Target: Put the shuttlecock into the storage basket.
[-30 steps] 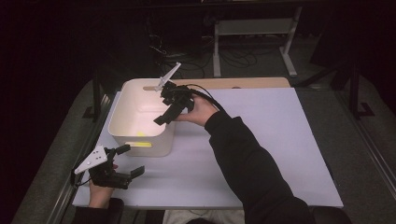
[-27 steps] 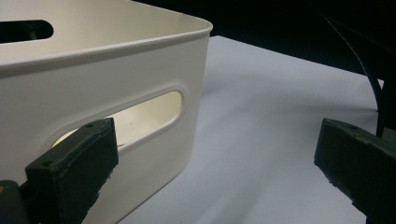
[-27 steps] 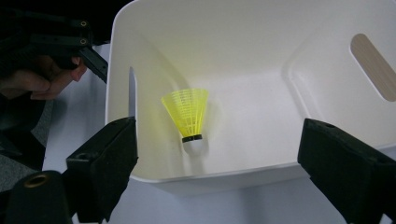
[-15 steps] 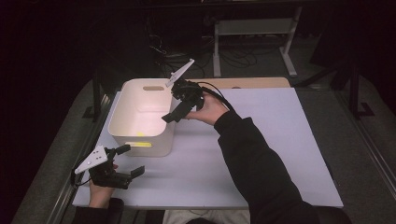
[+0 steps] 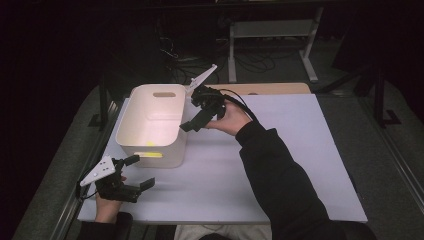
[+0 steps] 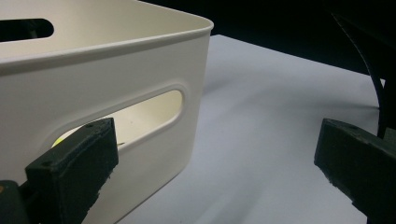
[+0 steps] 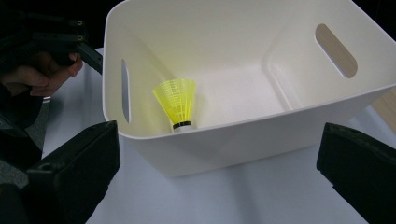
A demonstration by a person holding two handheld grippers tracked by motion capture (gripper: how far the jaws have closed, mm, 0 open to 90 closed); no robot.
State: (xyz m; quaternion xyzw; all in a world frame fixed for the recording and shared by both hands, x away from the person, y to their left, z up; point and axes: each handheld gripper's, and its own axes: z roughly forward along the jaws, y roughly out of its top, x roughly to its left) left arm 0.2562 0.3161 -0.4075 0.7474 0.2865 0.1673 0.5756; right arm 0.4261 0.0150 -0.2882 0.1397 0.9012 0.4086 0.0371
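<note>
- The yellow shuttlecock stands cork-down inside the white bin, near its left wall, apparently dropped there.
- The right claw, just right of the bin, has just been opening; its jaws gape wide, empty.
- The left claw waits open, empty, on the table near the bin's near wall.

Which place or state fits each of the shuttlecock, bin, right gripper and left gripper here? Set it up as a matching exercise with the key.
Things:
1. yellow shuttlecock
2. white bin
3. right gripper
4. left gripper

Places or states:
A. open, beside the bin's right wall
B. standing inside the bin, cork end down
C. open, low at the bin's near left corner
D. resting on the white table sheet

Pairs: 1-B, 2-D, 3-A, 4-C
</note>
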